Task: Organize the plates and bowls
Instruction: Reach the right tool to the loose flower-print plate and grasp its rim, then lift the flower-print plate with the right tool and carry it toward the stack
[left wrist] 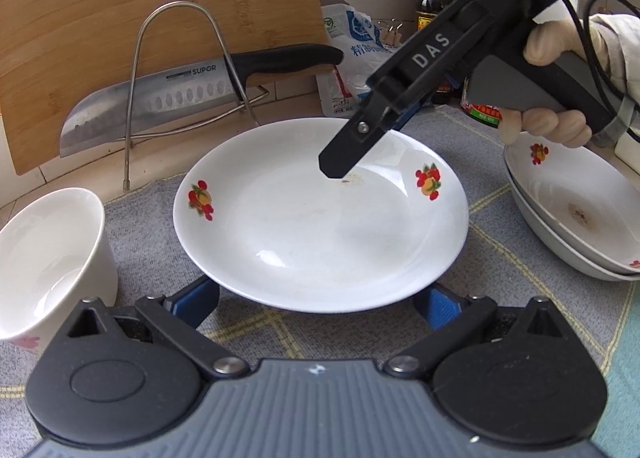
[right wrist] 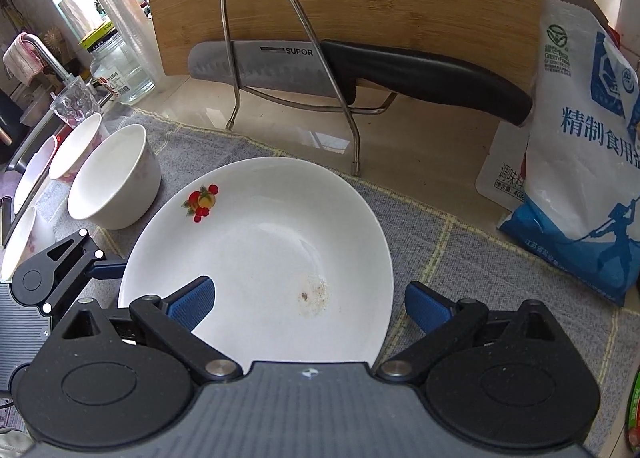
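Plate (right wrist: 260, 242) faintly stained, perhaps crumbs, bowl (right wrist: 114, 177) empty

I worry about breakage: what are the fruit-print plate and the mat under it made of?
The fruit-print plate looks like glazed white ceramic or porcelain: glossy, with window glints on its surface. The mat looks like woven grey fabric with yellow lines; visible weave, matte.
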